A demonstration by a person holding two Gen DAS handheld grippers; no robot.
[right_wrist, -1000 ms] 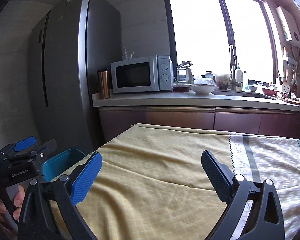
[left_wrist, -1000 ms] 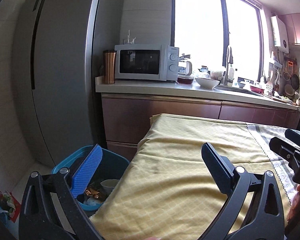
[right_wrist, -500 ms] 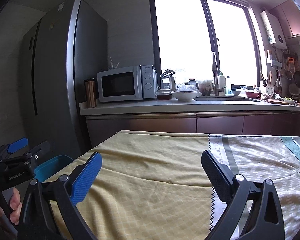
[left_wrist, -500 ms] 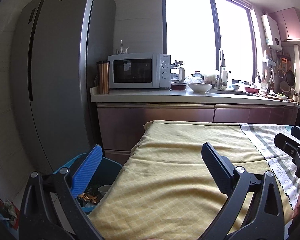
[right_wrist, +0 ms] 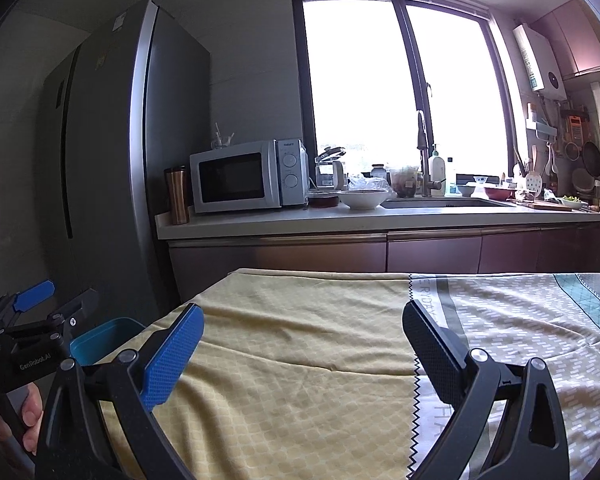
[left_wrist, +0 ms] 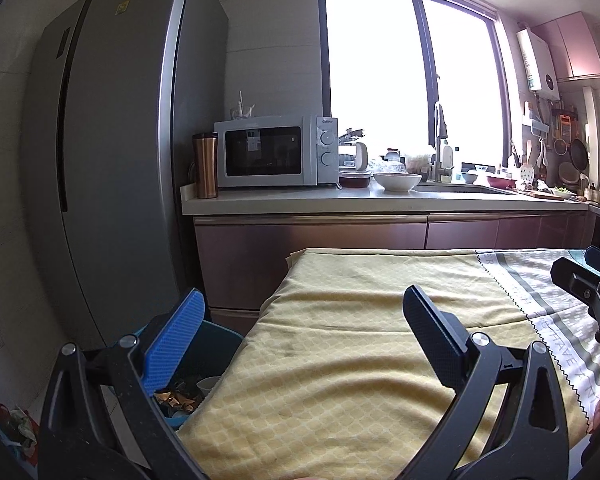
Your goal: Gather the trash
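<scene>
both pulled back and tilted up off the worktop since a second ago, jaws wide open, holding nothing. bin left of left gripper; probably done.

Both views forward over tablecloth

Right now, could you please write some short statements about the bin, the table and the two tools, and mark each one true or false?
1. Both the left tool and the right tool are open and hold nothing. True.
2. The blue bin stands on top of the table. False: it stands on the floor beside the table's left edge.
3. The bin already has trash in it. True.
4. A crumpled wrapper lies on the yellow tablecloth. False: no trash shows on the cloth.
5. The microwave stands on the counter. True.
</scene>
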